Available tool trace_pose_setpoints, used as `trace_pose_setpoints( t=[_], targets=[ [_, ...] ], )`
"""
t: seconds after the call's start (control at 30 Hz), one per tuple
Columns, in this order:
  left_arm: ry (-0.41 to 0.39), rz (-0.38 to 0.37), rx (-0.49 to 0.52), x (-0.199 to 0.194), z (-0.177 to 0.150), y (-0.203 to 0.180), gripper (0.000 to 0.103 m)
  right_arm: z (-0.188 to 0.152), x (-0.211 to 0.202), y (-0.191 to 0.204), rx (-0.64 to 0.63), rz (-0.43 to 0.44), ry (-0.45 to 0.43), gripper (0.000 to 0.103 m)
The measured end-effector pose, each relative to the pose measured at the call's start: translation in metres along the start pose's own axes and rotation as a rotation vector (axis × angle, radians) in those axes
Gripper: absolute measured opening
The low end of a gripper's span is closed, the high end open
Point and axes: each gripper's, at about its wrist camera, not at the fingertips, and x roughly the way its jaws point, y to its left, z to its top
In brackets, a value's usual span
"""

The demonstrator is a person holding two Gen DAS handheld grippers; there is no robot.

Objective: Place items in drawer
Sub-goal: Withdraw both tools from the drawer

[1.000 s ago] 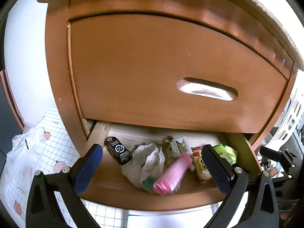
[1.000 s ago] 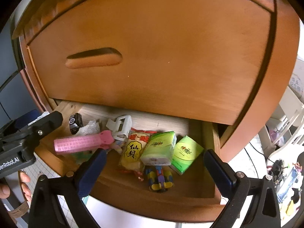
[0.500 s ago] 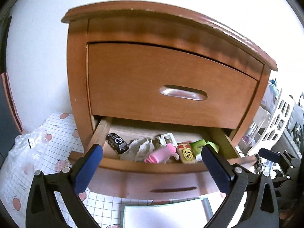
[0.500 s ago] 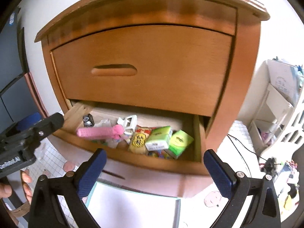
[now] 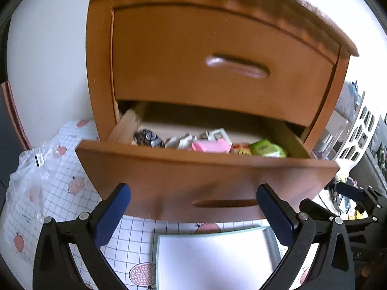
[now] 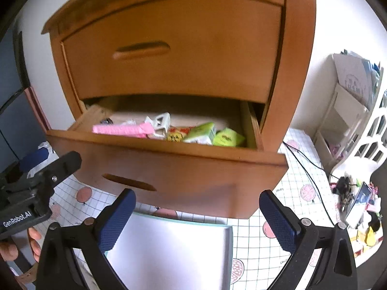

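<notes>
Floor-level drawer (image 5: 208, 176) beyond both gaping grippers

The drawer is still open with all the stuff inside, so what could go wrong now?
If the bottom drawer gets pushed shut, the white clip and pink roller stick up above its front edge and might catch under the upper drawer. Both tools, left and right, are open and empty just above the tray, so a careless push could knock it.

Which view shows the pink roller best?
The right wrist view: the pink roller lies lengthwise in the open drawer, nearly its whole side showing. The left wrist view shows the roller blurred and mostly hidden behind the drawer front.
</notes>
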Motion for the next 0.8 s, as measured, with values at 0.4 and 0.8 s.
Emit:
trace_pose_setpoints(
  t=[0.4,0.8],
  targets=[
    [0.036,0.019,-0.039,0.026,-0.001,0.009,0.103,-0.006,0.025,-0.009,0.031,-0.024,0.027,0.103],
    [0.053,-0.003,-0.058,0.049,0.009,0.013,0.103,0.001,0.045,-0.008,0.027,-0.05,0.037,0.103]
  ],
)
